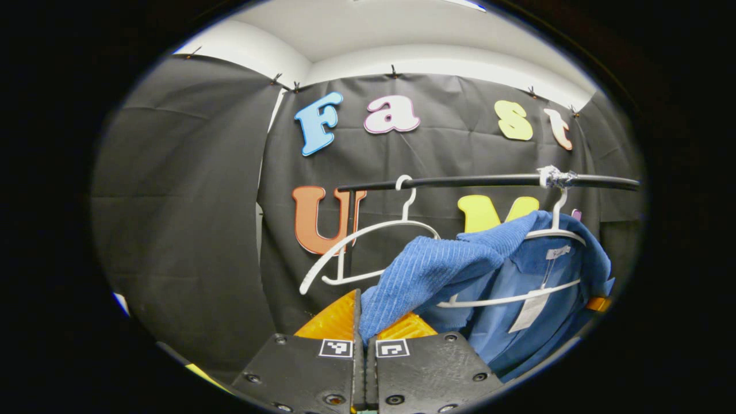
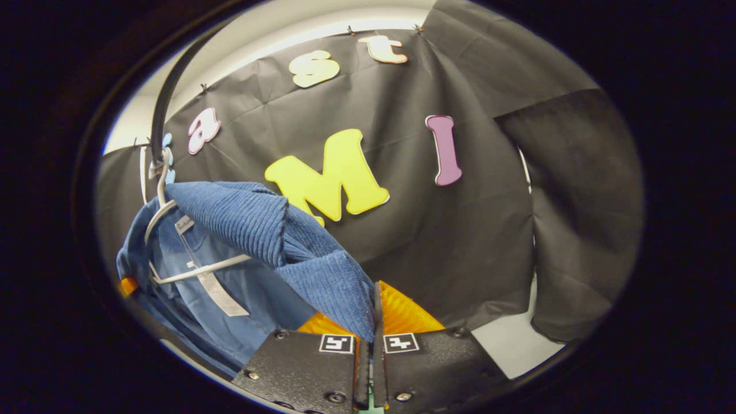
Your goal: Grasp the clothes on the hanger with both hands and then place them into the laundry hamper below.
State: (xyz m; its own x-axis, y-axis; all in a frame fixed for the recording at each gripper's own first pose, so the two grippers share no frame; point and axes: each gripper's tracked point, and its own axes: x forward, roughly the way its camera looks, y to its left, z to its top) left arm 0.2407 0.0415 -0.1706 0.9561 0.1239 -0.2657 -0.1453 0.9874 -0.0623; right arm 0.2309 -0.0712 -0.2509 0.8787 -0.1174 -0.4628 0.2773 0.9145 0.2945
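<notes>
Pinching blue cloth at each side, the left hand-held gripper (image 1: 361, 336) and the right hand-held gripper (image 2: 374, 322) are both clamped narrow on a fold of the blue garment (image 1: 437, 267), likely so it can be drawn off evenly. Beyond them the garment drapes over its white hanger (image 1: 555, 233) on the black rail (image 1: 489, 181), not yet free. Farther along, the left gripper view shows an empty hanger (image 1: 368, 241); the right gripper view shows pale floor (image 2: 512, 345) instead.

A black rail (image 1: 477, 181) carries 1 bare white hanger (image 1: 368, 241) before the black cloth wall (image 1: 190, 201).
</notes>
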